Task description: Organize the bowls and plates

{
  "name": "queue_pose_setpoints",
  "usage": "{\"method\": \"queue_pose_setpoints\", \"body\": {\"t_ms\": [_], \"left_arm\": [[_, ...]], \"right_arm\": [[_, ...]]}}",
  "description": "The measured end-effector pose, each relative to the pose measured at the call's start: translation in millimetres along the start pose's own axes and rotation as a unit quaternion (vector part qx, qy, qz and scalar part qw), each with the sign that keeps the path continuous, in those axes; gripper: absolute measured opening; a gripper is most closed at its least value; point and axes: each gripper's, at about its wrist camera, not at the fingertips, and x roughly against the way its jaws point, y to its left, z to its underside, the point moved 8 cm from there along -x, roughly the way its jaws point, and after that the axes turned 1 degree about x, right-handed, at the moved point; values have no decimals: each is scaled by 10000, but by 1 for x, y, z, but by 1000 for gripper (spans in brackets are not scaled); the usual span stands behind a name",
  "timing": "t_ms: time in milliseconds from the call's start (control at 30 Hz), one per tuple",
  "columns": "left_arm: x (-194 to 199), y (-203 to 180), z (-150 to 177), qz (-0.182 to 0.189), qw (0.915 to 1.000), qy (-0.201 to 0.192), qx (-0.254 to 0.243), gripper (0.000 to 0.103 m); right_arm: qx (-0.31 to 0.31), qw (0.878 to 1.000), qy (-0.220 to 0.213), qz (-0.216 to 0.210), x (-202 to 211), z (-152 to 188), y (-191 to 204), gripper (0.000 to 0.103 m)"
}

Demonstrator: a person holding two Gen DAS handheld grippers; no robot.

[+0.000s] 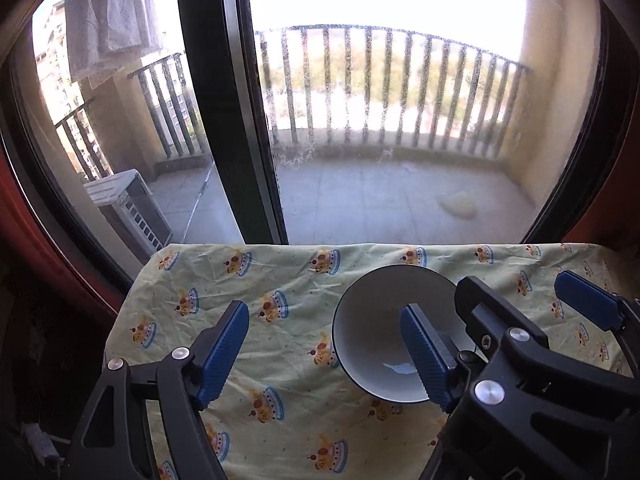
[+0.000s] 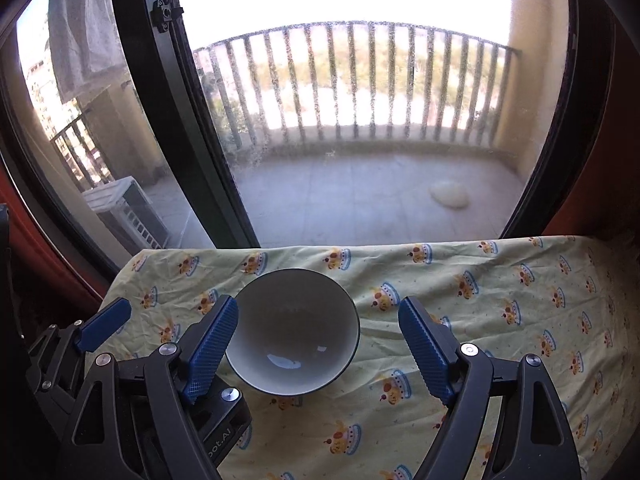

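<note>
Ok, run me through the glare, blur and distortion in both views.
Left wrist view: sky blown out to white, the balcony railing hazy through dirty glass, the window frame bowed by the fisheye. Right wrist view: same washed-out sky, a small highlight in the bowl, both open tongs sharp, corners vignetted dark.

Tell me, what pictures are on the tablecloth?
The tablecloth is pale yellow-green with little orange-and-blue cartoon crown-like shapes repeated all over, clearest in the right wrist view.
</note>
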Motion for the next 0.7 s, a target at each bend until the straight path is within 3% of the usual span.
{"method": "queue_pose_setpoints", "body": {"t_ms": [300, 367, 500, 567, 700], "left_arm": [[-64, 0, 2, 66, 9996, 266, -3, 78], [-75, -1, 5, 124, 9994, 335, 43, 70], [-94, -4, 17, 218, 9981, 571, 57, 54], [-100, -8, 22, 307, 9974, 651, 33, 46], [-103, -17, 27, 371, 9968, 712, -68, 37]], "right_arm": [[-250, 9995, 178, 103, -69, 4, -9, 85], [-352, 9990, 232, 116, -80, 7, -11, 83], [-403, 9978, 424, 301, -99, 17, -16, 67], [-442, 9968, 556, 372, -107, 24, -18, 54], [-524, 9952, 696, 449, -114, 31, -24, 37]]}}
